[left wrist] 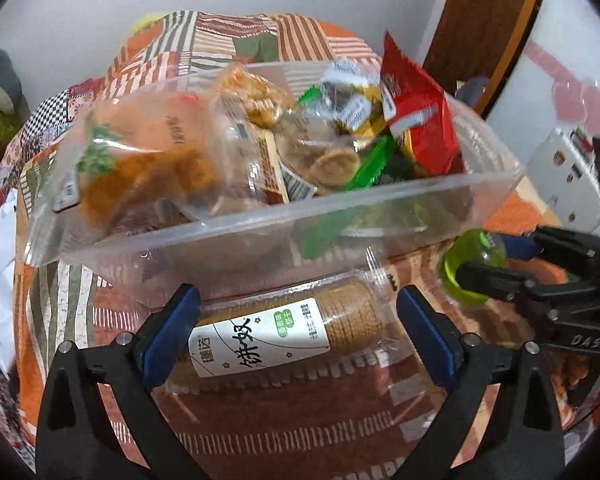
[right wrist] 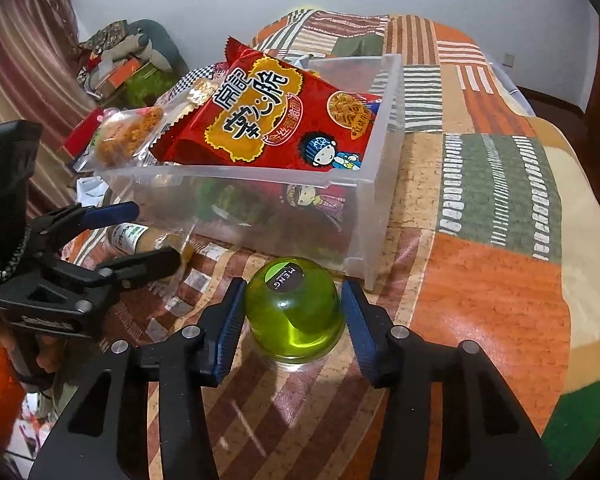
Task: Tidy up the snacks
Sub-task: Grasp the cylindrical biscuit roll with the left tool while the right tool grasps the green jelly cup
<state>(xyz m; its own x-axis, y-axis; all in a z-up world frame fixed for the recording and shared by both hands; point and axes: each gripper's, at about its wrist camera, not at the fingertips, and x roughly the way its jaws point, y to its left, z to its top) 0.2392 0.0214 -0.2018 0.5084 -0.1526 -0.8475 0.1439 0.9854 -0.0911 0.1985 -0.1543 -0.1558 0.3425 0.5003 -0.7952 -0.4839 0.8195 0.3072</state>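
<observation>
The left gripper [left wrist: 298,332] sits low over the patchwork tablecloth [left wrist: 284,432], its jaws spread wide to either side of a clear-wrapped biscuit roll [left wrist: 284,332]; the blue pads [left wrist: 172,332] stand just beside the wrapper's ends, and whether they touch it cannot be told. The roll lies on its side on the cloth, its white label facing up, directly at 6 o'clock of the clear plastic bin [left wrist: 380,200] and just beside the bin's near wall.

In the right wrist view the right gripper [right wrist: 294,328] straddles a green jelly cup [right wrist: 294,316], which stands upside down on the cloth with a dark round sticker on top; the jaws are spread, the blue pad [right wrist: 230,328] at 9 o'clock close against the cup, the one at 3 o'clock slightly apart from it. The cup sits just beside the bin's near corner, at about 6 o'clock of it.

The bin [right wrist: 376,184] is heaped with snacks; a red noodle-snack bag [right wrist: 268,116] leans across its top; at 9 o'clock of that bag a clear pack of orange floss cake [right wrist: 120,136] overhangs the rim. The left view shows green wrappers [left wrist: 368,168] and round biscuits [left wrist: 336,164] deeper inside.
</observation>
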